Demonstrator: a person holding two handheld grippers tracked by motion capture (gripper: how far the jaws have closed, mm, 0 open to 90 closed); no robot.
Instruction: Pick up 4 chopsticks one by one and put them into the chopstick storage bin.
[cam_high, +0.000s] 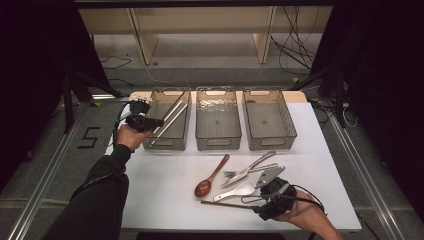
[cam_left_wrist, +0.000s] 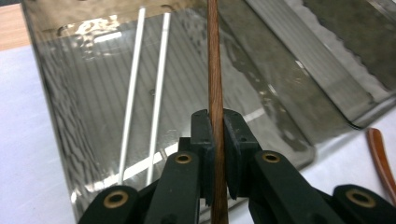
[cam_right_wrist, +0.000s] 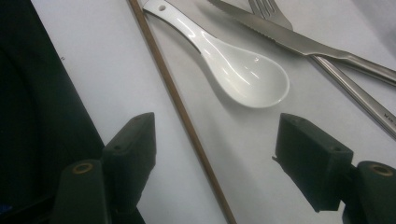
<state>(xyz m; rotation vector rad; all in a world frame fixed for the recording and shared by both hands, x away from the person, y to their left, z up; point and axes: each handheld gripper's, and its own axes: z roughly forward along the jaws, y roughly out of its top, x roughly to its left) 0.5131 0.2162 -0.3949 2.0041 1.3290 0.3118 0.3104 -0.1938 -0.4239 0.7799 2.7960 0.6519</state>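
Between the left gripper's shut fingers, a brown wooden chopstick stands pinched over the left bin, two metal chopsticks lying inside beyond them. Thin, stiff and light, it looks prone to pivot unless held near mid-length. Wide apart, the right gripper's fingers straddle its twin on the smooth white worktop, a white spoon just ahead. Dark floor and cables surround the worktop.

A white table stands on a grey floor crossed by metal rails. Behind it is a pale wooden shelf frame, with black cables trailing on the floor. Dark surroundings close in on both sides; light falls on the tabletop.
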